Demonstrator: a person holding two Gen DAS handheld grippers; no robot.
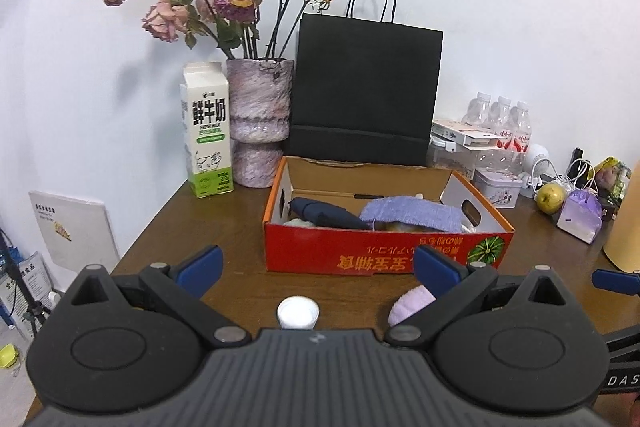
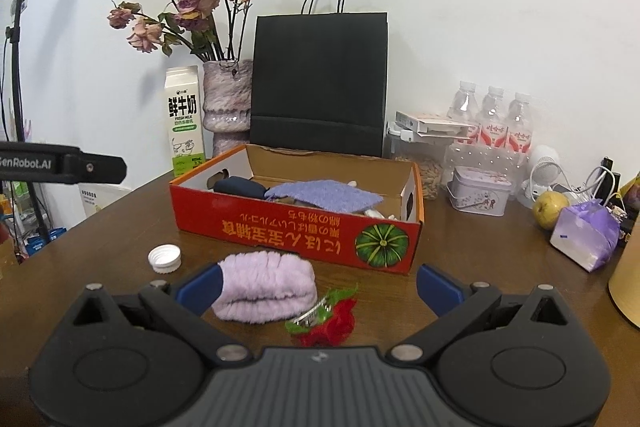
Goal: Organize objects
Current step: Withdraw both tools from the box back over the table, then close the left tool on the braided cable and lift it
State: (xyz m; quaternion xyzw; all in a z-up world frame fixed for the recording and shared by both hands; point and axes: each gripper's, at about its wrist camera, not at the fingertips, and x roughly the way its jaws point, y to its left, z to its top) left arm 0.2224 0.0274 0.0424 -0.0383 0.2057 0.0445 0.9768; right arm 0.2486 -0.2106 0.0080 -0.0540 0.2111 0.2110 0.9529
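Note:
A red cardboard box (image 1: 372,255) (image 2: 280,231) stands open on the brown table, holding a dark blue umbrella (image 1: 320,215) (image 2: 240,187) and a purple cloth (image 1: 412,213) (image 2: 324,193). A white bottle cap (image 1: 298,311) (image 2: 164,258) lies between my open left gripper's (image 1: 318,271) jaws. A fluffy lilac roll (image 2: 266,291) (image 1: 410,303) and a red fabric rose with a hair clip (image 2: 326,317) lie in front of the box, between my open right gripper's (image 2: 318,289) jaws. The roll touches the right gripper's left finger. Both grippers are empty.
Behind the box stand a milk carton (image 1: 208,139), a vase of dried roses (image 1: 260,123) and a black paper bag (image 1: 364,95). At right are water bottles (image 2: 492,119), a tin (image 2: 480,191), a pear (image 2: 550,209) and a purple packet (image 2: 584,235). The left gripper's arm (image 2: 60,163) shows at left.

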